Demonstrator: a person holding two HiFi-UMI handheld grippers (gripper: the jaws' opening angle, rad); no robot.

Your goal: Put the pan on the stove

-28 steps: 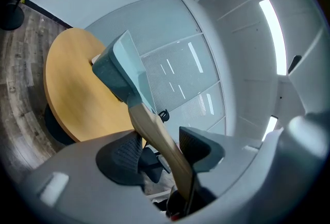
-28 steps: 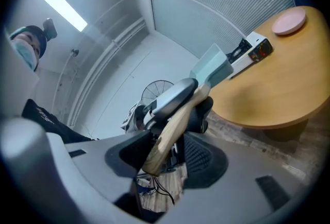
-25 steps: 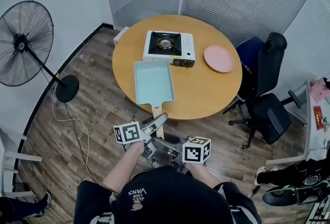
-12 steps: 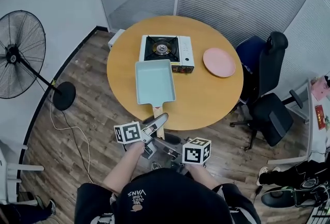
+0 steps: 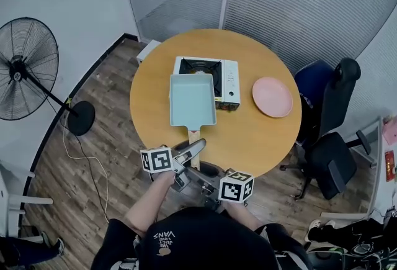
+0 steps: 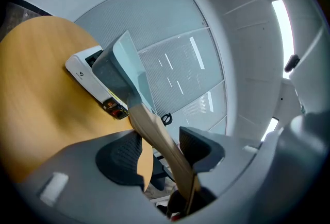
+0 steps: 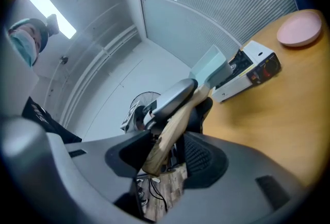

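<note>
While the left gripper (image 6: 161,140) and the right gripper (image 7: 165,150) each clamped the wooden handle (image 5: 194,137) of the pan (image 5: 193,99), the round wooden table (image 5: 149,120) lay straight ahead of both pairs of jaws, its near edge just beyond the left gripper's tips. Two dark office chairs (image 5: 332,107) stood well off to the right of the right gripper, and a standing fan (image 5: 28,70) well off to the left of the left one. On the table, ahead of the jaws, sat a white portable gas stove (image 5: 228,79). The pale blue rectangular pan reached forward from the jaws, its far end overlapping the stove's near left part. Whether it touched the stove could not be told. In the left gripper view it looked tilted. A pink plate (image 5: 272,97) lay ahead and to the right of the jaws, apart from the stove. The left gripper's jaws, at a middling width, were closed on the handle partway along. The right gripper's jaws, set wider, held the handle's butt end just behind the left gripper.
</note>
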